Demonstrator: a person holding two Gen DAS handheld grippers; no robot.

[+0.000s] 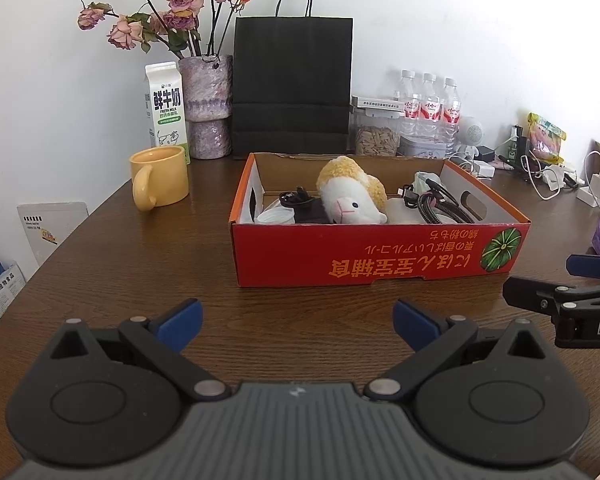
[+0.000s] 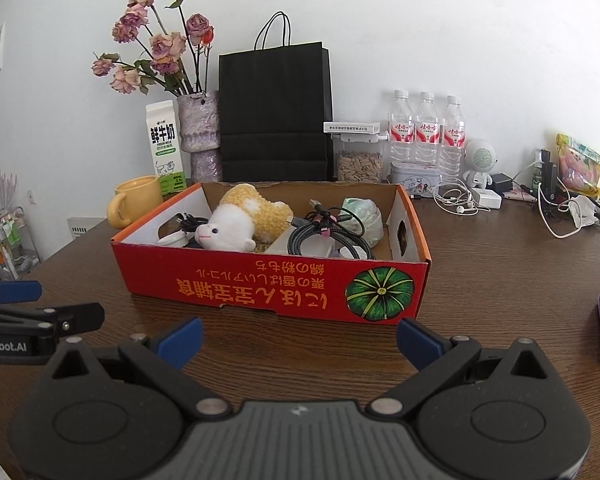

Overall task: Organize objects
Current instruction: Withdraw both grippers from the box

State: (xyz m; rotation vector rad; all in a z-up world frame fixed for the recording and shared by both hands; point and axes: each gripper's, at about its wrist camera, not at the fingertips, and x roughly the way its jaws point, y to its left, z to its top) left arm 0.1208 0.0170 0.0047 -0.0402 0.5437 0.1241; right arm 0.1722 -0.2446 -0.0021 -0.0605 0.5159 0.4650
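Grippers first: left gripper (image 1: 298, 326) and right gripper (image 2: 299, 339) both hover low over the wooden table (image 1: 140, 264), fingers spread wide, nothing held. Red cardboard box (image 1: 376, 258) sits dead ahead of both, near but not touching, long axis running left-right across the fingers' line. In the left wrist view it lies slightly right of centre; in the right wrist view slightly left, so it's between the two, and I can't tell which is nearer. Inside: plush sheep (image 1: 352, 192) lying on its side at mid-box, face toward the near wall; braided cable bundle (image 2: 328, 236) to its right, black cord (image 1: 296, 198) and a small white cup (image 1: 274, 216) to its left. Probably reach over the near wall next. Beyond: yellow mug (image 1: 160, 176), milk carton (image 1: 166, 110), vase of dried roses (image 1: 208, 108), black paper bag (image 1: 292, 84), water bottles (image 2: 426, 132), white wall.
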